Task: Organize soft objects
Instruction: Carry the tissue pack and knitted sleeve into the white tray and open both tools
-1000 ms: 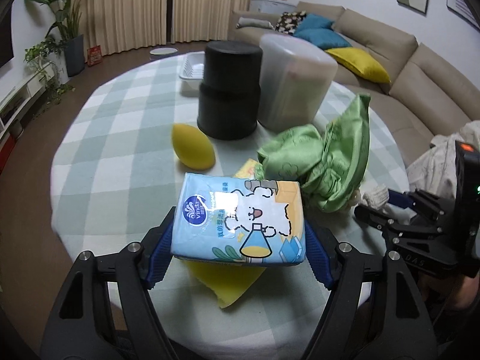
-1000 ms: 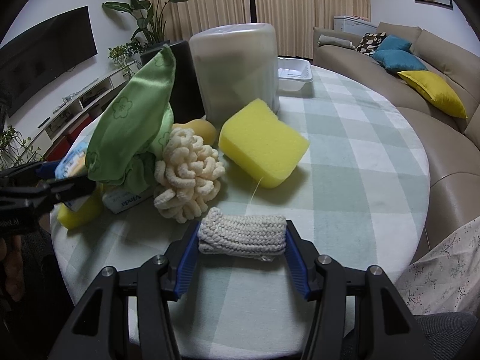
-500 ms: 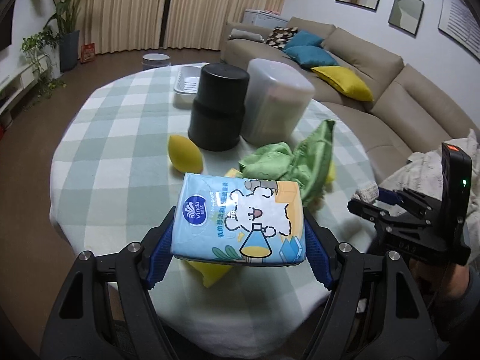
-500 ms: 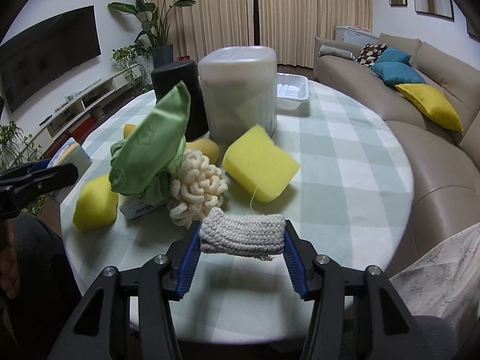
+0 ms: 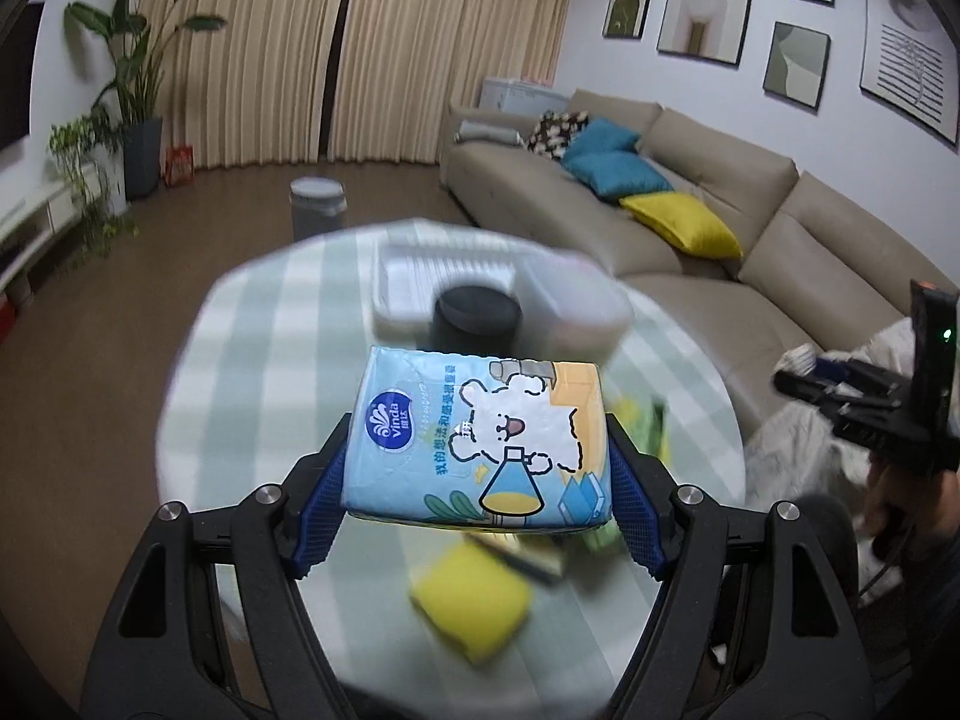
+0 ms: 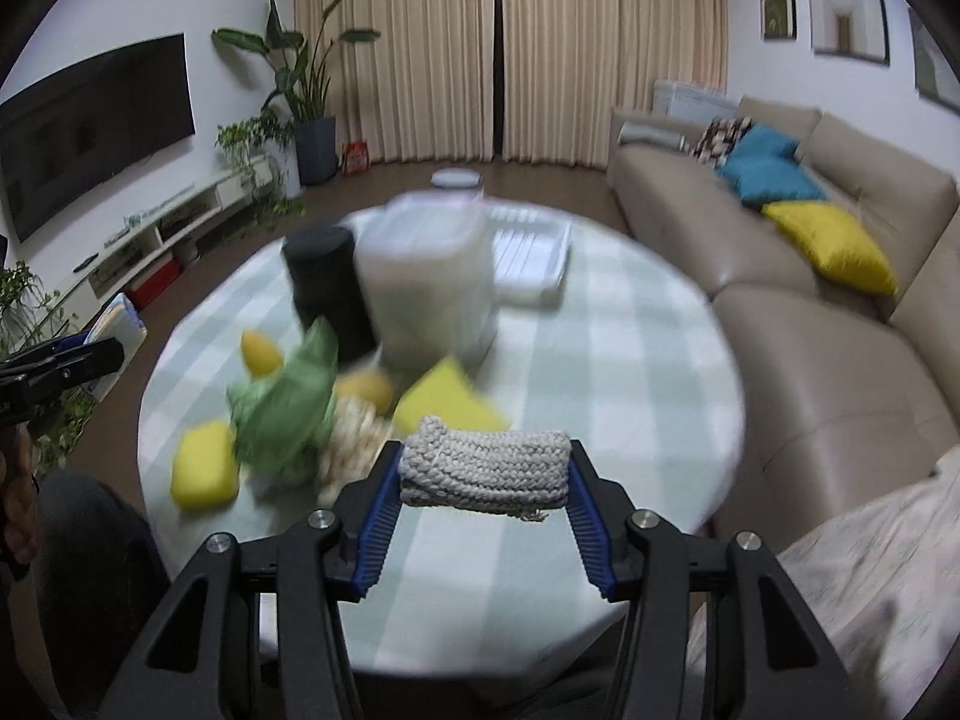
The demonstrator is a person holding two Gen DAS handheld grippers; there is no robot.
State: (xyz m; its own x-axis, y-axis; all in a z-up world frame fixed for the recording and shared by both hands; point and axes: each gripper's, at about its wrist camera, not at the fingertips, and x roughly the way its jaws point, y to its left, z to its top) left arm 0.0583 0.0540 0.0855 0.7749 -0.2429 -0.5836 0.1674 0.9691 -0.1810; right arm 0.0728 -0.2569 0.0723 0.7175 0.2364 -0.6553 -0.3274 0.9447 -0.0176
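My left gripper (image 5: 480,468) is shut on a blue tissue pack (image 5: 480,438) with a cartoon bear, held high above the round checked table (image 5: 252,360). My right gripper (image 6: 485,480) is shut on a folded grey knitted cloth (image 6: 485,467), also held above the table (image 6: 630,360). On the table lie a green cloth (image 6: 288,408), yellow sponges (image 6: 201,474) (image 6: 447,399) (image 5: 474,597), a cream knitted scrubber (image 6: 354,444) and a yellow egg-shaped sponge (image 6: 259,351). The table is blurred by motion.
A black cylinder container (image 6: 324,288), a frosted white bin (image 6: 429,288) and a white tray (image 6: 528,252) stand at the table's far side. A beige sofa (image 6: 810,276) with cushions runs along the right. A TV (image 6: 90,132) and plants are at left.
Both grippers have risen and pulled back from the table with their loads; the table and its objects now look smaller and lower in both views.
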